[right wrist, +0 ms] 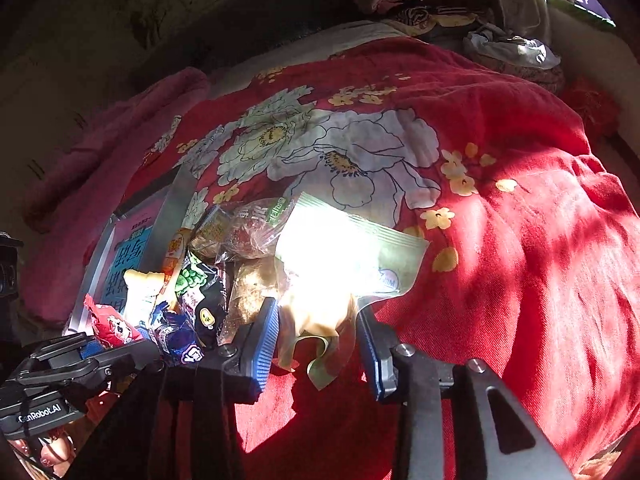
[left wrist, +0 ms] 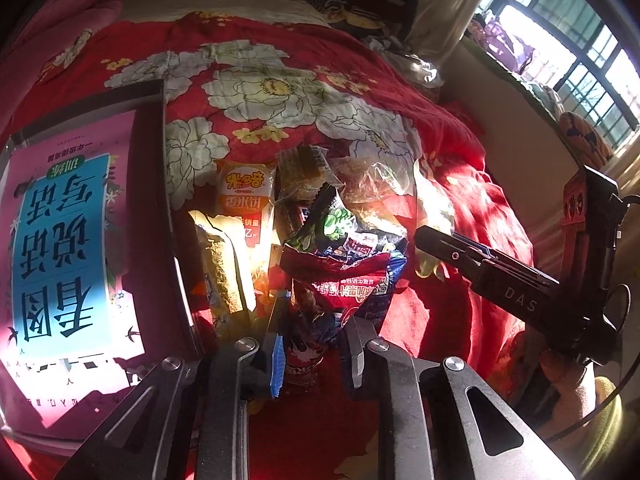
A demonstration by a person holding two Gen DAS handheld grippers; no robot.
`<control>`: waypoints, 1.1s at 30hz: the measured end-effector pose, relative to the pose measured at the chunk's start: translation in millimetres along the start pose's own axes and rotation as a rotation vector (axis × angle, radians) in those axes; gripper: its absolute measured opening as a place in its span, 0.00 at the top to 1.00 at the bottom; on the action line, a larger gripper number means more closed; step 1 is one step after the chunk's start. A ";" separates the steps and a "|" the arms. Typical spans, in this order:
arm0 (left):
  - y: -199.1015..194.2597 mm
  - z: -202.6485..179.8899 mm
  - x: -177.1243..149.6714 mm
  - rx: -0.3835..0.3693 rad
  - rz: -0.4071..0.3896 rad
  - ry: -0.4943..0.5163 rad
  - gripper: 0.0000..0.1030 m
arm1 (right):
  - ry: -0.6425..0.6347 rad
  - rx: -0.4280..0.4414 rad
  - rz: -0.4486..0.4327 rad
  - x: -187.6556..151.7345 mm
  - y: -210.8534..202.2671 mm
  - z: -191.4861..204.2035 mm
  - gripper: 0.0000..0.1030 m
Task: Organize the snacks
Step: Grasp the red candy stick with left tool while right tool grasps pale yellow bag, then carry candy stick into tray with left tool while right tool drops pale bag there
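Left wrist view: left tool (left wrist: 316,344) parted around a red snack packet (left wrist: 340,284), contact unclear. Right wrist view only: right tool (right wrist: 320,344) parted around a pale green bag (right wrist: 352,252), sun-glared. Snack pile (left wrist: 304,216) on floral red bedspread (left wrist: 248,80); pink book (left wrist: 60,248) in tray alongside.

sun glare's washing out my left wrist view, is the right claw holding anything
observer: No. The right claw is open, and the crumpled lower corner of a pale green packet sits between its fingers.
operator: what's on that packet's left
observer: A clear bag of brown snacks, right beside the claw's left finger.
operator: and on its right
observer: Only the red flowered blanket shows there.
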State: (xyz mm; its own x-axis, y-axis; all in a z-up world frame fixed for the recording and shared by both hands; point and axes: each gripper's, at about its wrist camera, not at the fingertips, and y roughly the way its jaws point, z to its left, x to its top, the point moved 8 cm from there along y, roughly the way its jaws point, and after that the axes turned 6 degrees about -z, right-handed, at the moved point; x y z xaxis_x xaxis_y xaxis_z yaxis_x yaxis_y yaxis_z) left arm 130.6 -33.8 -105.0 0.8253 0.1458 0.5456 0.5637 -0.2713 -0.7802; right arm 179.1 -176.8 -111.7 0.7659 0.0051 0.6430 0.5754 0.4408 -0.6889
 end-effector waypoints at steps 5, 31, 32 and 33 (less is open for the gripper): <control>-10.3 -0.5 6.6 -0.044 -0.037 -0.020 0.83 | 0.003 -0.012 -0.055 8.0 -16.4 -4.6 0.63; -90.0 78.8 28.7 0.051 -0.188 -0.170 0.84 | -0.283 0.142 -0.172 6.4 -50.3 108.2 0.63; -92.4 83.9 28.9 0.058 -0.191 -0.178 0.84 | -0.292 0.151 -0.169 5.0 -50.0 113.6 0.63; -95.0 89.4 28.8 0.067 -0.194 -0.185 0.84 | -0.301 0.160 -0.167 3.8 -49.7 119.3 0.63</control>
State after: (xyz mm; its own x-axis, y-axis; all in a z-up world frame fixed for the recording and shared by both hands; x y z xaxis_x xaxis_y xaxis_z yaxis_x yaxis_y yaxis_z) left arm 103.9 81.3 -42.5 0.6901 0.3622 0.6265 0.7079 -0.1582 -0.6883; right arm 119.1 -91.6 -35.0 0.5329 0.1745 0.8280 0.6152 0.5920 -0.5207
